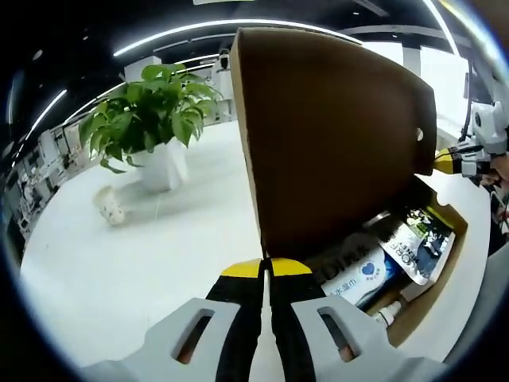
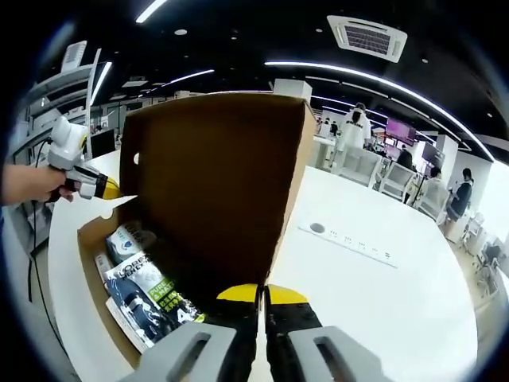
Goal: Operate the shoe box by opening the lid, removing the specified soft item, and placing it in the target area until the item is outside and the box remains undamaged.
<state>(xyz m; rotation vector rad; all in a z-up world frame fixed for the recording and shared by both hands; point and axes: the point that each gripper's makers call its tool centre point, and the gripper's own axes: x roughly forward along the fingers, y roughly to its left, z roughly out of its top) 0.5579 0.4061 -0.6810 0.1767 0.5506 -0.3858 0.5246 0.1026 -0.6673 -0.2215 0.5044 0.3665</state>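
On a white desk (image 1: 119, 270) in an open-plan office, shoe box (image 1: 433, 286) caught with lid (image 1: 334, 135) swung fully upright. Left gripper (image 1: 266, 267) with jaws pressed together, pinching one end of the lid's free edge as far as can be judged; right gripper (image 1: 457, 161) at the opposite end, likewise clamped on the cardboard (thin board seen running straight between its yellow tips in the right gripper view). A hand (image 2: 24, 183) seen on the handle at the far side.

Opening step judged done. Removal not yet begun: soft packets (image 1: 362, 274) lying flat inside the box, none lifted, nothing set down in any target area. Left to do, by this reading: freeing one gripper, picking the named item, carrying it out without creasing the walls.

Lid and box of plain brown corrugated board, matte, stiff, with a small round vent hole (image 1: 419, 134) near one end and no visible tear. Contents of glossy printed film, one pouch white and blue, another dark packet (image 1: 417, 239) with a photo panel: limp, slippery-looking, likely to sag when pinched. Desk smooth, pale and curved at its rim.

Beyond the lid, leafy plant (image 1: 155, 119) in a white pot (image 1: 163, 167), with a small pale cup (image 1: 111, 207) on its side nearby. Behind, a white power strip (image 2: 350, 236) on the desktop.
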